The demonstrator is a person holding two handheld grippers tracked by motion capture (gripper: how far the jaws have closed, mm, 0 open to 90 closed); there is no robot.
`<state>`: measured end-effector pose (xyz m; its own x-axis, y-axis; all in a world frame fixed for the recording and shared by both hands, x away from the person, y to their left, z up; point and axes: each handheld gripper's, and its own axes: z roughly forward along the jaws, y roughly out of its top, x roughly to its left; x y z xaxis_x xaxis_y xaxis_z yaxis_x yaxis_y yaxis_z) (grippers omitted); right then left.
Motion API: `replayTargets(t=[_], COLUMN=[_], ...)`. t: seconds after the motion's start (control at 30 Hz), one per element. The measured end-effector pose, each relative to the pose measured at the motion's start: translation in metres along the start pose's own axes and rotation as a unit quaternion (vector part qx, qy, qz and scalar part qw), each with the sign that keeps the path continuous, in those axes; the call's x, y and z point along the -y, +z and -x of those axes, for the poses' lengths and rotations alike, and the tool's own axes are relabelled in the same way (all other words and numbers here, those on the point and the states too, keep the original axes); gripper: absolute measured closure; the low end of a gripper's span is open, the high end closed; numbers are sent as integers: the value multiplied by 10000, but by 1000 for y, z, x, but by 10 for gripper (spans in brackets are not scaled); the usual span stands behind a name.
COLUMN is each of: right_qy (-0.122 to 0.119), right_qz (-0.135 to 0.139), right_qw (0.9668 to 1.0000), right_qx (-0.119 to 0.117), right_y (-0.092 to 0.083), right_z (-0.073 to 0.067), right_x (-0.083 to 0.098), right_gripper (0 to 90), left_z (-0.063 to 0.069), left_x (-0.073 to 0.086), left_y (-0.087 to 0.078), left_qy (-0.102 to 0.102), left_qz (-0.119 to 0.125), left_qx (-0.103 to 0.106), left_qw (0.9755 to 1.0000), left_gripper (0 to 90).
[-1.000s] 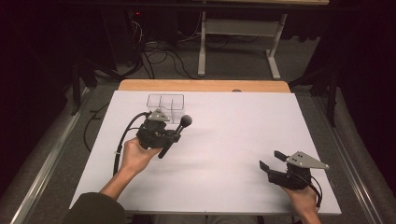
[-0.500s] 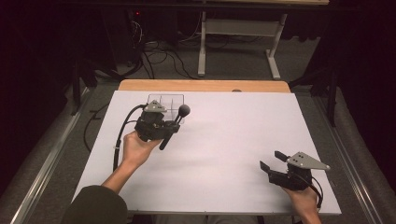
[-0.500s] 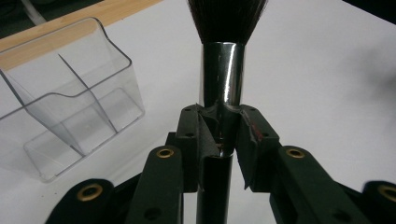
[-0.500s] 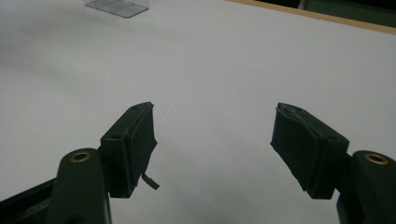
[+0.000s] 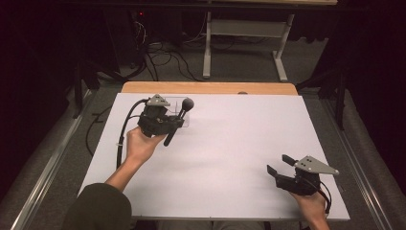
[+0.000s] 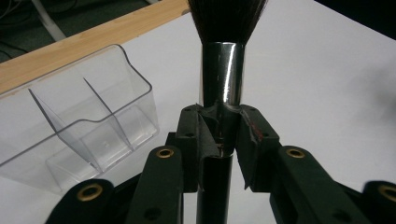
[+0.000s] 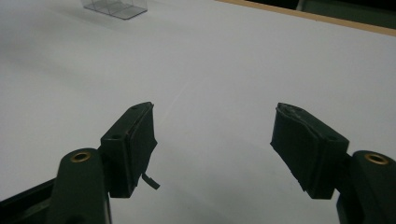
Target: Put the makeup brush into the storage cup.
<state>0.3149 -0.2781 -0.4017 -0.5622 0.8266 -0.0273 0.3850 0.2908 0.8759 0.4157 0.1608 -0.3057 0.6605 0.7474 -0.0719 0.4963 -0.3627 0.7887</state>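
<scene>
Brush up at far left, over a white worktop [image 5: 230, 143] in a dark room

Left gripper [image 6: 219, 135] fingers clamped on the makeup brush [image 6: 223, 79], bristles up, just beside the clear divided organizer [image 6: 79, 126]. Right gripper [image 7: 215, 144] fingers wide apart, holding nothing, low at near right. Cables and desk legs beyond the far edge.

Premises: a lab or test room. A white sheet [image 5: 230, 143] covers a wooden table [image 5: 210, 88] standing on grey carpet [image 5: 239, 67]. Loose cables [image 5: 158, 57] lie on the floor beyond it, beside a desk frame [image 5: 244, 43]. Dark curtains [image 5: 28, 72] close off the surroundings. Metal rails [image 5: 52, 158] run along the table's sides.
</scene>
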Motion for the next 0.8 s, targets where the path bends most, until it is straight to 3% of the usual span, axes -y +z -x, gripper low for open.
replayTargets(t=[0.47,0.8], right_qy=[-12,2], right_qz=[0,16], right_qw=[10000,10000], right_qx=[-24,-44], right_y=[0,0], right_z=[-1,-1], right_x=[0,-1], right_gripper=[320,321], left_z=[0,-5], left_x=[-21,-27], left_y=[6,21], left_qy=[61,7], left_qz=[94,97], left_qx=[-225,-169], left_qw=[9997,9998], left_gripper=[715,715])
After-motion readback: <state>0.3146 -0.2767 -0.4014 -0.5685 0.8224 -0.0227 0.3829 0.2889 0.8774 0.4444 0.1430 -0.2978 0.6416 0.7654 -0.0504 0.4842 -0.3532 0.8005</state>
